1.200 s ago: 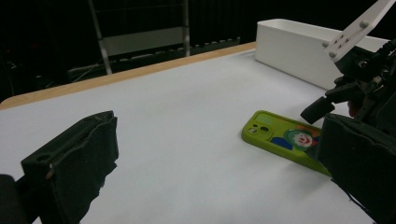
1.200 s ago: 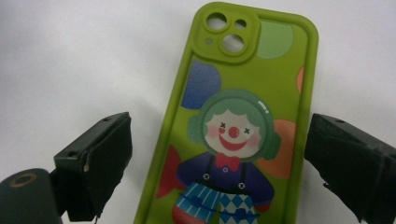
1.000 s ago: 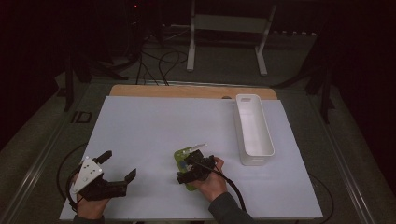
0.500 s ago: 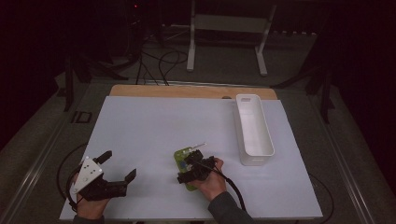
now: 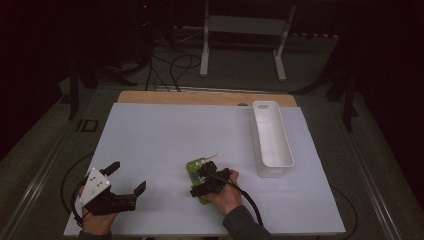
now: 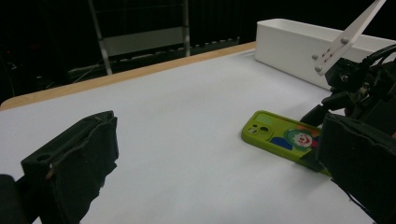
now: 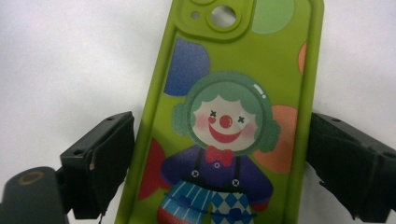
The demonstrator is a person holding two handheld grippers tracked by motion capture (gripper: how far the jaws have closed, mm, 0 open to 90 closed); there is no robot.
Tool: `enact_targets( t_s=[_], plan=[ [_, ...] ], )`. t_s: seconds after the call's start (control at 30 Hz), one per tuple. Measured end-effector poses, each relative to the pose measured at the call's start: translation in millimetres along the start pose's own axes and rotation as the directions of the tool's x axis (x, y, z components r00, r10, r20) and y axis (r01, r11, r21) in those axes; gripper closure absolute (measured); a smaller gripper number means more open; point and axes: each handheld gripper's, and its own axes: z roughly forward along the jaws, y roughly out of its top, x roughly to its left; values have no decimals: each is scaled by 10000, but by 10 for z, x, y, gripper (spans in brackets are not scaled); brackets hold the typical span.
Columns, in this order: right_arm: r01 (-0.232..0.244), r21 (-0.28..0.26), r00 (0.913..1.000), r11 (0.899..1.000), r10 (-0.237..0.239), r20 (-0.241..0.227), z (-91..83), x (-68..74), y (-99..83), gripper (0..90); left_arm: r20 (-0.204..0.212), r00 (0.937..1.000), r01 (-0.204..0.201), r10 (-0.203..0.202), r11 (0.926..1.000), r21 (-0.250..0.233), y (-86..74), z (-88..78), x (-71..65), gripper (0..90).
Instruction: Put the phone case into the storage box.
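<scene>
Two fingers of the right gripper straddle the green phone case lying flat near the tabletop's near edge, not yet clamped on it. Closing on its slim sides could skid or flip it. The left gripper idles released.

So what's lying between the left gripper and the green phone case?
Nothing: in the high view, only bare white table separates the left gripper from the phone case.

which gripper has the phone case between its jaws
The right gripper: its open jaws sit either side of the green phone case. The left gripper gapes over bare table.
</scene>
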Motion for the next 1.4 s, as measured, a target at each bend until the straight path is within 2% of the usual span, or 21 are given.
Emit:
enact_targets(
  t_s=[0.53,0.8,1.4],
  plan=[
    [62,57,10000,10000,-62,-47,-25,0,-9,150,3,10000,-25,25,10000,33,0,2,-2,0],
    [147,-186,9999,9997,-147,-4,-47,38,-16,154,-12,10000,-17,17,10000,36,-2,0,1,0],
    [92,-772,9999,9970,-88,47,-177,-4,-5,153,2,10000,3,-3,9999,141,-14,21,-1,0]
  ],
)
